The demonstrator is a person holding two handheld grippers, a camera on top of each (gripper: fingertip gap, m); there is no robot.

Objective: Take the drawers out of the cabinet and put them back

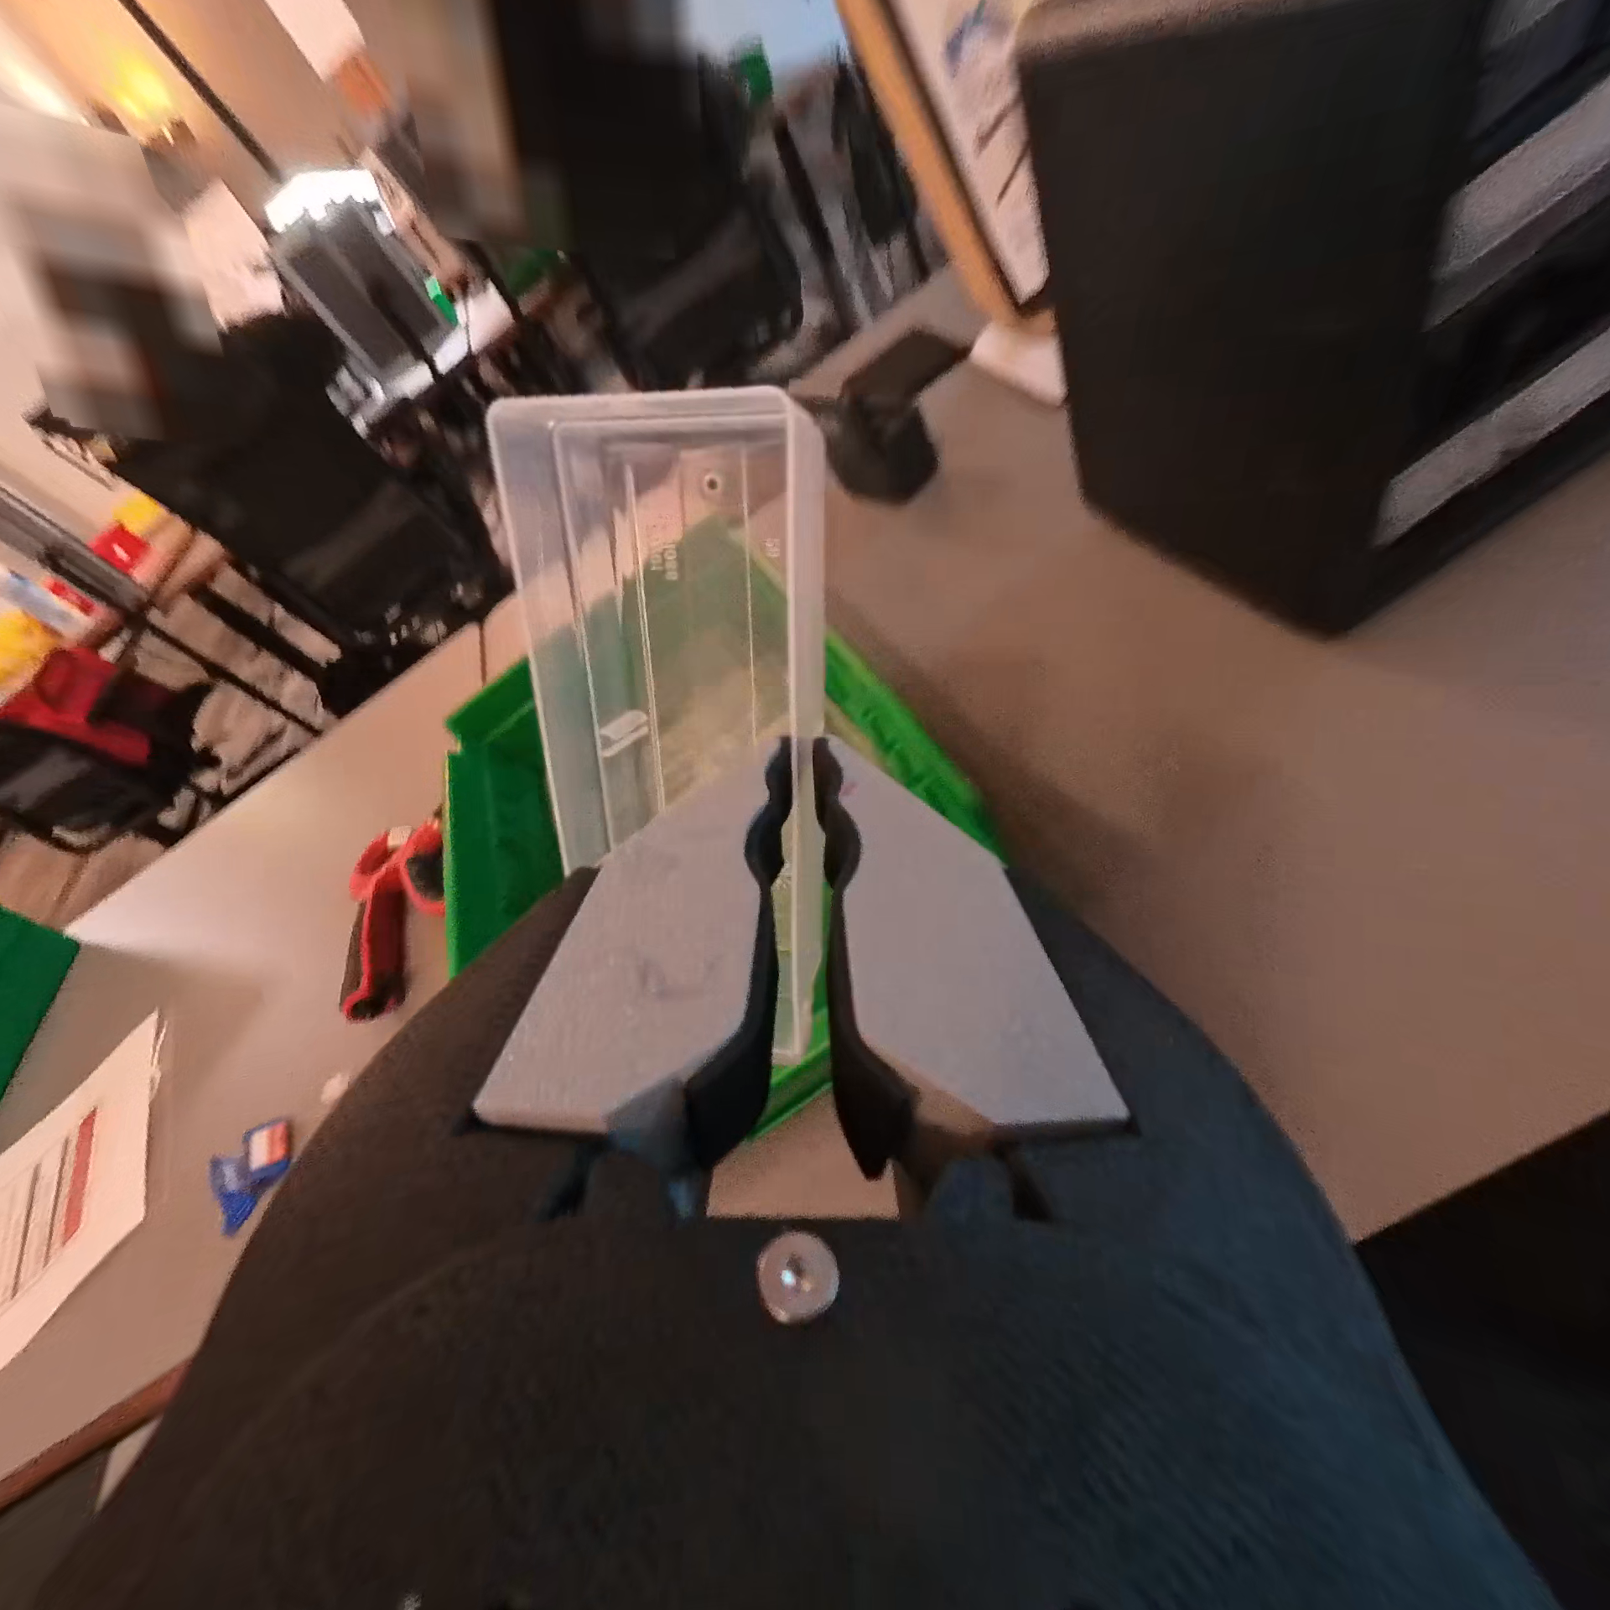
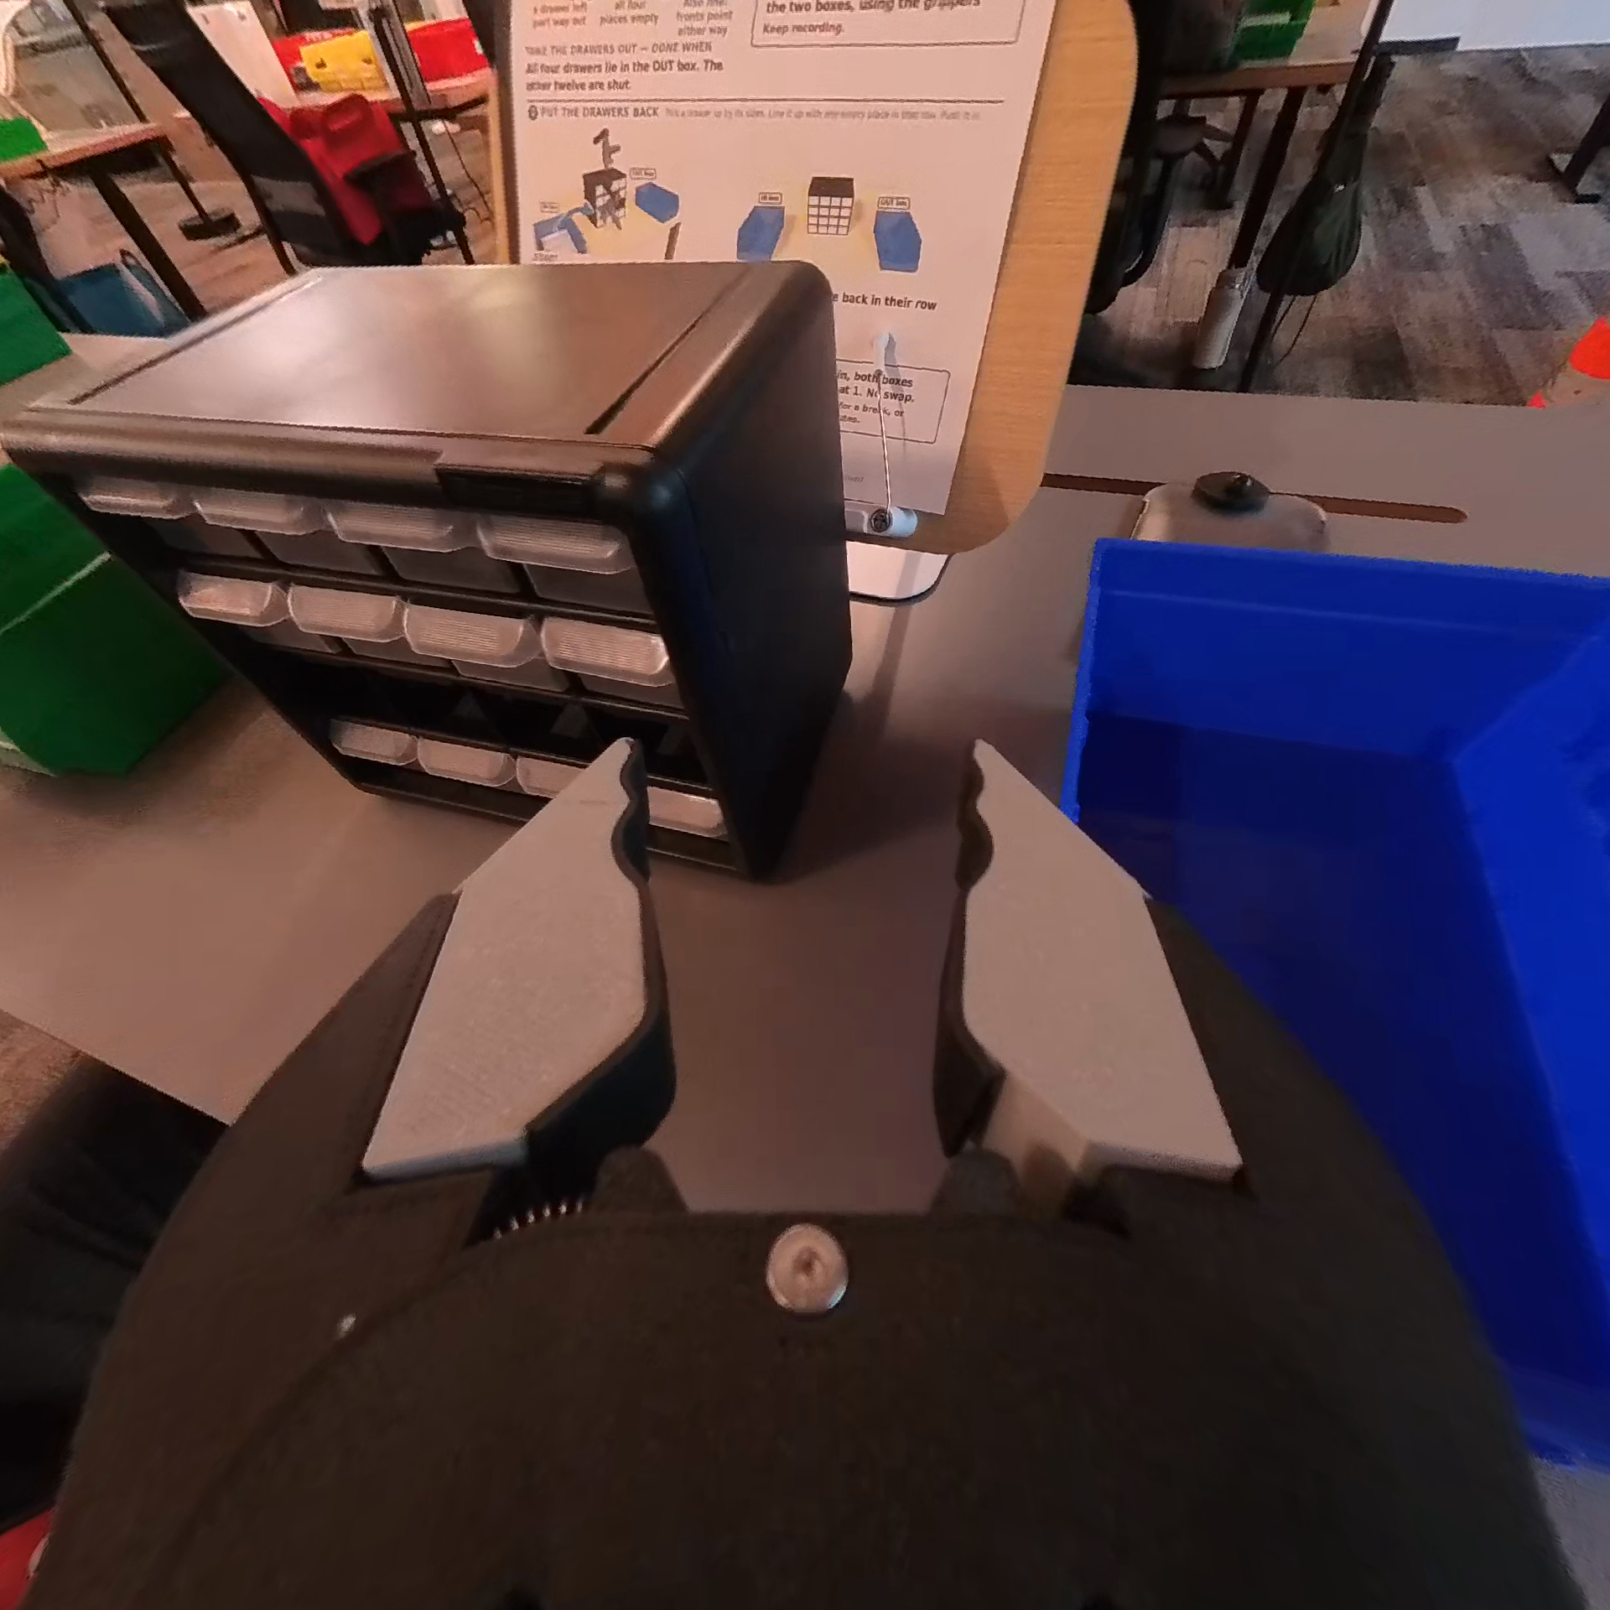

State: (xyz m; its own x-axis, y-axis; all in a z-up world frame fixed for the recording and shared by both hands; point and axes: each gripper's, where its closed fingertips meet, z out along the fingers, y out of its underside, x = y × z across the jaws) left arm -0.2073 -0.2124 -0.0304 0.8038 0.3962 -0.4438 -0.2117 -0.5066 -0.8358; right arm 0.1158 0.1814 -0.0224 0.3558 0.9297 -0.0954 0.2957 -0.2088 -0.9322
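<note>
Gripping: your left gripper point(image 1: 800, 758) pinches the clear drawer's point(image 1: 662, 601) wall above the green bin point(image 1: 492, 810).
Right gripper point(image 2: 801, 784): wide, empty.
Cabinet point(image 2: 488, 488): on counter point(image 2: 218, 889), third row vacant.

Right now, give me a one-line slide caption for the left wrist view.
Left tool shut on a clear drawer, held above the green bin on the grey table.
</note>
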